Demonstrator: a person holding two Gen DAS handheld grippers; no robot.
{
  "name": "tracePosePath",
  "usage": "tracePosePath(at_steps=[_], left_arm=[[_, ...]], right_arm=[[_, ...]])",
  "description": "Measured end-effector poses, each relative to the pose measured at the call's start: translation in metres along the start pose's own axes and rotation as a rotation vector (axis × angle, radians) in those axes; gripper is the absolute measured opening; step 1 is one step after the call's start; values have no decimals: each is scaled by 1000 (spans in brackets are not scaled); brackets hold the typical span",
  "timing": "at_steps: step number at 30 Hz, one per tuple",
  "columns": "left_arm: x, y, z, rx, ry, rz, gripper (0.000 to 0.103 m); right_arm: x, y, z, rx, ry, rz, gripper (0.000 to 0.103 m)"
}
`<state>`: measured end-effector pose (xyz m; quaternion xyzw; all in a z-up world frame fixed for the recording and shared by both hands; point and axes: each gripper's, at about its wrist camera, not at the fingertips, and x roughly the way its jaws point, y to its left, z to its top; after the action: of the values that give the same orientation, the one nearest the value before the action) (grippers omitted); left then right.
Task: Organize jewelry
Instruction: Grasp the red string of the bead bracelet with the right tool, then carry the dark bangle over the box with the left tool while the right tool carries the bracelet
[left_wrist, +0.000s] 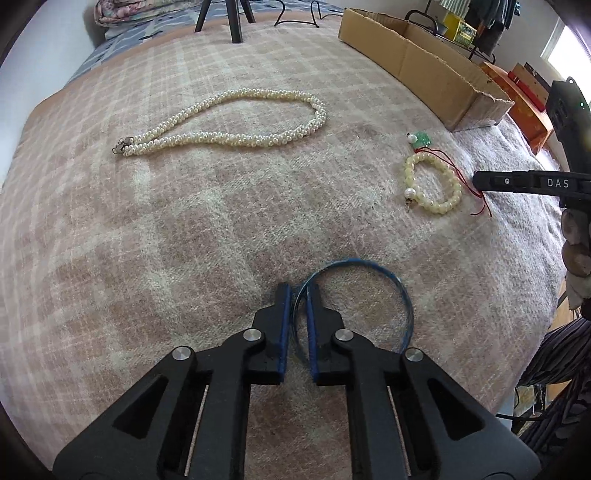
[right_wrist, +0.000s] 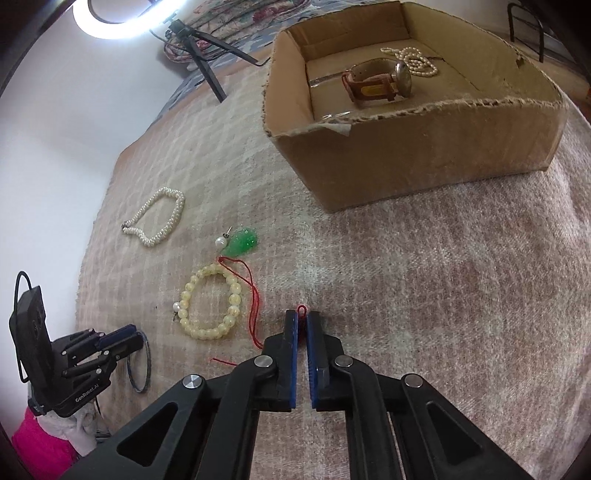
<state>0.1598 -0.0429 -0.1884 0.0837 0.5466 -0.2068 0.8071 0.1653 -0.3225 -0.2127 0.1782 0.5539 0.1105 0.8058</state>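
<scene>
My left gripper (left_wrist: 297, 291) is shut on the rim of a thin blue bangle (left_wrist: 369, 266), which lies on the pink blanket; it also shows in the right wrist view (right_wrist: 142, 363). My right gripper (right_wrist: 302, 315) is shut on the red cord (right_wrist: 255, 295) of a green pendant (right_wrist: 242, 242). A yellow bead bracelet (right_wrist: 210, 306) lies left of the cord, and it also shows in the left wrist view (left_wrist: 434, 182). A pearl necklace (left_wrist: 221, 122) lies further away. Pearl earrings (left_wrist: 410, 194) lie by the bracelet.
An open cardboard box (right_wrist: 406, 158) stands ahead of the right gripper, holding a brown-strapped watch (right_wrist: 380, 83) and a pearl strand (right_wrist: 413, 59). A tripod with a ring light (right_wrist: 199, 48) stands at the blanket's far edge.
</scene>
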Motion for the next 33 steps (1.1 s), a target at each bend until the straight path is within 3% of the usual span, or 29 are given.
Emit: tracePosePath(at_steps=[19,33], left_arm=[[-52,0,10,-59,-143,-59,1],[-78,-3,26,-73,-223,-74,1]], right_arm=[[-50,38,6,-203,-185,-35,1],[-84,55,20,-229,-293,-15,1]])
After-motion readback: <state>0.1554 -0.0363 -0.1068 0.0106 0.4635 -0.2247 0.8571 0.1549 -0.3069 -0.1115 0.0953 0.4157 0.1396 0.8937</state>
